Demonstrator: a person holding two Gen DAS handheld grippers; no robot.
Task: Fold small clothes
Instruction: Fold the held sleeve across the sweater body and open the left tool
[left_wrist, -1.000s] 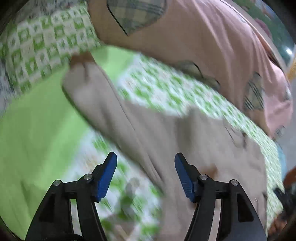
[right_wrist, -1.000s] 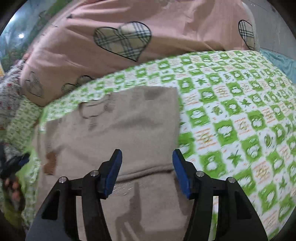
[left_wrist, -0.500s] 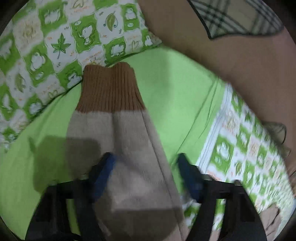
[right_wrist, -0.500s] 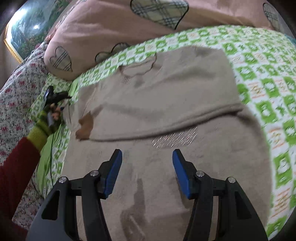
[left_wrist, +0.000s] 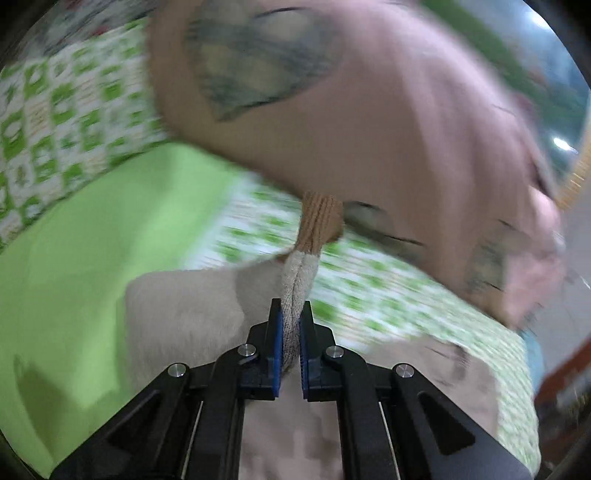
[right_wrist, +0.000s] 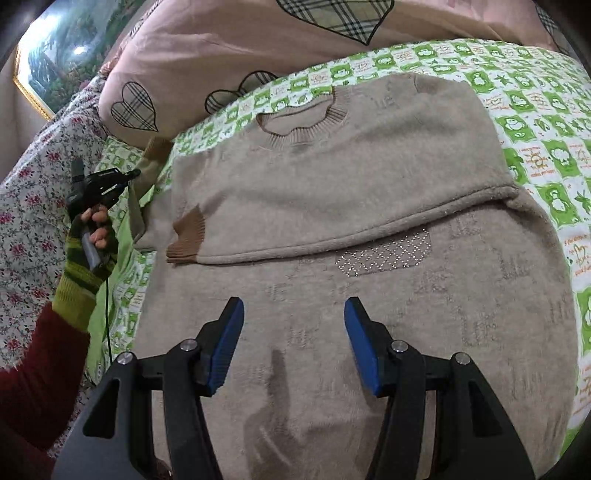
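Left gripper (left_wrist: 291, 314): jaws just closed from a wide spread, now pinching the beige knitted sleeve (left_wrist: 298, 280) into a tight rope between the blue pads. Caught a little short of the brown ribbed cuff (left_wrist: 320, 221), with that cuff poking out past the fingertips. Lifted clear of the bed, where half a second ago it lay flat on the lime-green plain cloth (left_wrist: 92, 240). Probably means the second sleeve fold is starting, ready to carry across the chest. Right gripper (right_wrist: 293, 314): spread wide, holding nothing, hovering over the lower body of the garment.

Materials, from largest down:
- Green-and-white checked bedsheet (right_wrist: 535, 110): thin printed cotton, smooth under everything.
- Pink padded quilt with plaid heart patches (right_wrist: 221, 55): bulky, heaped along the far edge.
- Beige fuzzy knitted sweater (right_wrist: 332, 184): lying spread on the sheet, soft and limp, one sleeve already folded across the front and ending in a second brown cuff (right_wrist: 186, 236). Likely to sag and stretch rather than hold a crease.
- Scalloped ribbed neckline (right_wrist: 303, 122): facing the quilt.
- Glittering patch of small studs (right_wrist: 384, 254): just below the folded sleeve.
- Person's hand in a striped green fingerless glove (right_wrist: 94, 229): wrapped around the left handle at the sweater's side.
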